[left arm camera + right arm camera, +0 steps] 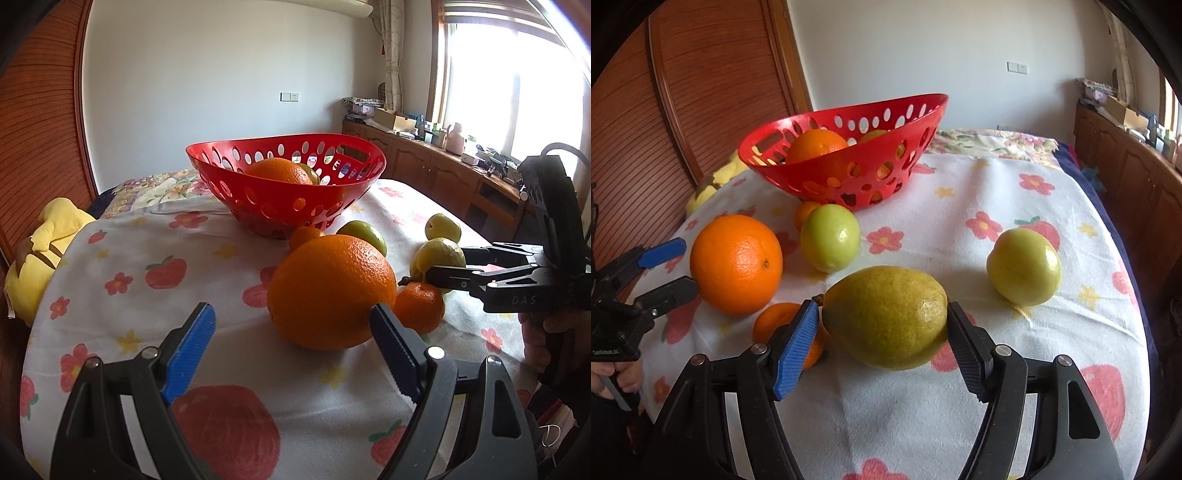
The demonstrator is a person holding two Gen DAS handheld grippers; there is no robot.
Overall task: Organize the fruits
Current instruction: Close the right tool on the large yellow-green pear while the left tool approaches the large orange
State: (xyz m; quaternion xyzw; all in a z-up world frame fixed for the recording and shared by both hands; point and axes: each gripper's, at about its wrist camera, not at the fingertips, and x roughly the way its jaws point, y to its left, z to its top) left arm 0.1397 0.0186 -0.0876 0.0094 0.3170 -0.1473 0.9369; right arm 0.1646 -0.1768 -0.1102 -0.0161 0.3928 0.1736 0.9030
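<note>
A red perforated basket point(284, 192) stands on the floral cloth and holds an orange point(279, 170) and a green fruit. My left gripper point(293, 321) is open, its right finger beside a big orange point(330, 291). My right gripper point(882, 325) has its pads touching both sides of a yellow-green pear point(886, 315), which rests on the cloth; the pear also shows in the left wrist view point(439, 254). A small tangerine point(775, 321) lies left of the pear. Two green apples point(830, 236) point(1024, 271) and another tangerine point(807, 211) lie nearby.
The round table point(1071, 221) has a white cloth with flowers and strawberries. A yellow plush toy point(40, 251) sits at the table's left edge. A wooden sliding door point(683, 92) is on the left and wooden cabinets point(424, 166) under a window are on the right.
</note>
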